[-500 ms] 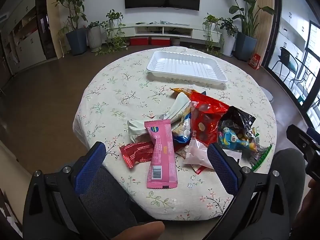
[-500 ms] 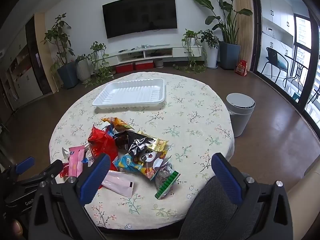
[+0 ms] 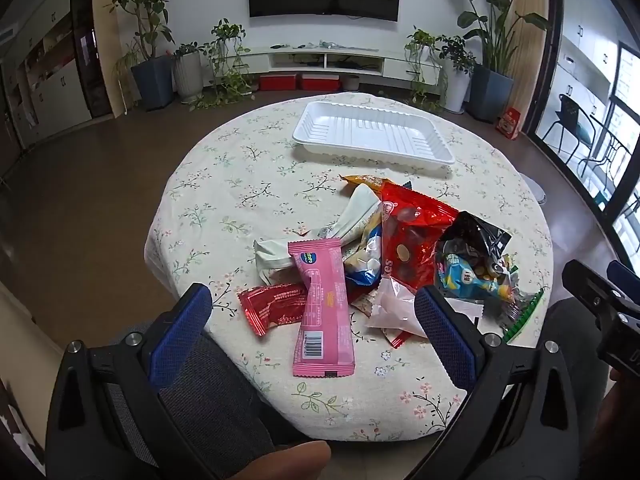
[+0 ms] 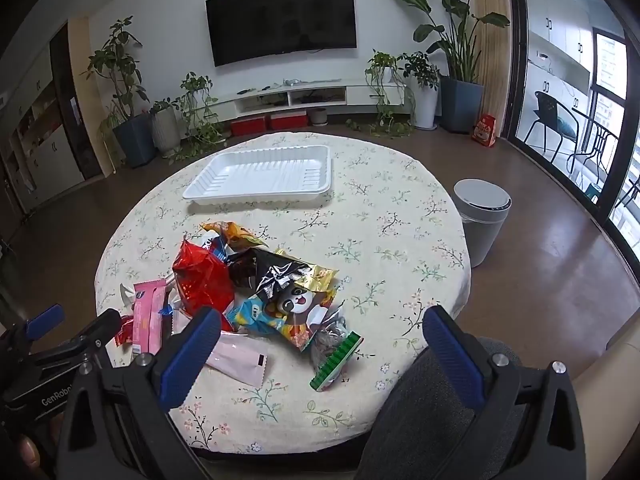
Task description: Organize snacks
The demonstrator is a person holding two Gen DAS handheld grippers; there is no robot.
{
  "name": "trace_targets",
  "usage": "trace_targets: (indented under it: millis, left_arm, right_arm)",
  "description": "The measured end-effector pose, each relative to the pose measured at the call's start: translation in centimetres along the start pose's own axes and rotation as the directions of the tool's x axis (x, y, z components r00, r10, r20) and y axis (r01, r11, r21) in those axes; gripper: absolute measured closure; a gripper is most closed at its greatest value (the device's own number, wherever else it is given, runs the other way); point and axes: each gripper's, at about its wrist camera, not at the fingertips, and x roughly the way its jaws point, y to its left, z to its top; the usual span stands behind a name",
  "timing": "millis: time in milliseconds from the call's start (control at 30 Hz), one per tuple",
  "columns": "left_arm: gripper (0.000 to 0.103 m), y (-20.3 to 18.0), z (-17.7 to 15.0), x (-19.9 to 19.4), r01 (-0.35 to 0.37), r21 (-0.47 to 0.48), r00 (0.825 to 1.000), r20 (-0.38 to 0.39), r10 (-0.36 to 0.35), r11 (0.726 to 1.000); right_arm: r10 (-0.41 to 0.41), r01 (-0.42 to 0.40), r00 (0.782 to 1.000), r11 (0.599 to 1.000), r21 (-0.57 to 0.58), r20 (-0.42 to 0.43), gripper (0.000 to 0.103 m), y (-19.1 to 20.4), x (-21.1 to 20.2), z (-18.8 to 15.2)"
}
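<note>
The pink snack bar (image 3: 324,304) lies on the table (image 3: 248,184), at the near edge of the snack pile (image 3: 400,256), and it is the snack closest to the left gripper (image 3: 316,332). The left jaws are wide open and hold nothing, and the bar sits right ahead of them, in the gap between the two blue pads (image 3: 180,336). The bar's long side runs away from the jaws toward the white tray (image 3: 372,136): its barcode end points back at the gripper and its other end rests on the pile. So the open jaws sit across the bar's narrow width, which looks like a good way to pinch it. The left gripper looks nearer to the bar than the right gripper (image 4: 320,356) is. The right jaws are also wide open and empty, and they face the panda snack bag (image 4: 292,304) and a green-edged packet (image 4: 336,356) on the other side of the pile. The tray is empty and sits past the pile, well apart from it, on the far side of the table. No snack is in it yet, so the job looks just begun.
</note>
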Motion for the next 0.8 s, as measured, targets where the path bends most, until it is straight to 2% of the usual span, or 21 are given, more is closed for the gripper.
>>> trace_targets:
  millis: [800]
  left_arm:
    - [0.000,0.16,0.11,0.08,0.002,-0.001,1.000,-0.002,-0.002,1.000]
  right_arm:
    - [0.000,0.000,1.000,1.000,-0.002,-0.006,0.000,0.22,0.26,-0.09]
